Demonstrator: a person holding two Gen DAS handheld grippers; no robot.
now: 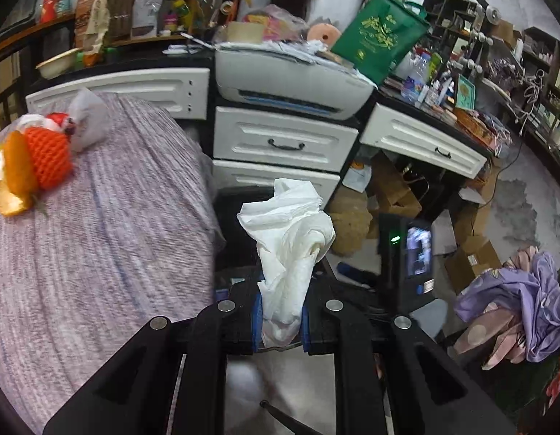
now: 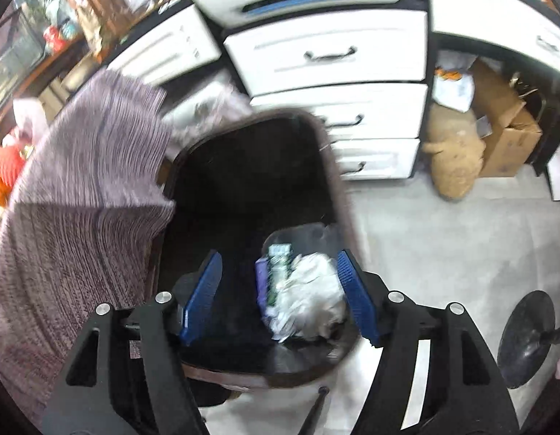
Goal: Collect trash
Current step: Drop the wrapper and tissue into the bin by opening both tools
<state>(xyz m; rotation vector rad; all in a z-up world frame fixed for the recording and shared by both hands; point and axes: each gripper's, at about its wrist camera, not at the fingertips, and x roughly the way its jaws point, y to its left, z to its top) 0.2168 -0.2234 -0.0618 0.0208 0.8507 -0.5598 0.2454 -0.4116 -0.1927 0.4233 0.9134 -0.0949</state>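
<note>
From the left wrist, our left gripper (image 1: 280, 320) has its fingers clamped on a crumpled tissue (image 1: 289, 243) beside the bed (image 1: 98, 235); we carry it over the bin. From the right wrist, our right gripper (image 2: 280, 299) spreads wide above the black bin (image 2: 243, 166), crumpled paper trash (image 2: 305, 299) loose between the fingers, so we keep centred.

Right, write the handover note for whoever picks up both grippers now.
Left gripper: shut on a crumpled white tissue, held beside the bed.
Right gripper: open, nothing between the pads, poised over the black bin.
Done: a paper wad and a small carton lie in the bin.
Left: drop the tissue in the bin, then clear the orange foam net and the scraps around it from the bedcover.
</note>
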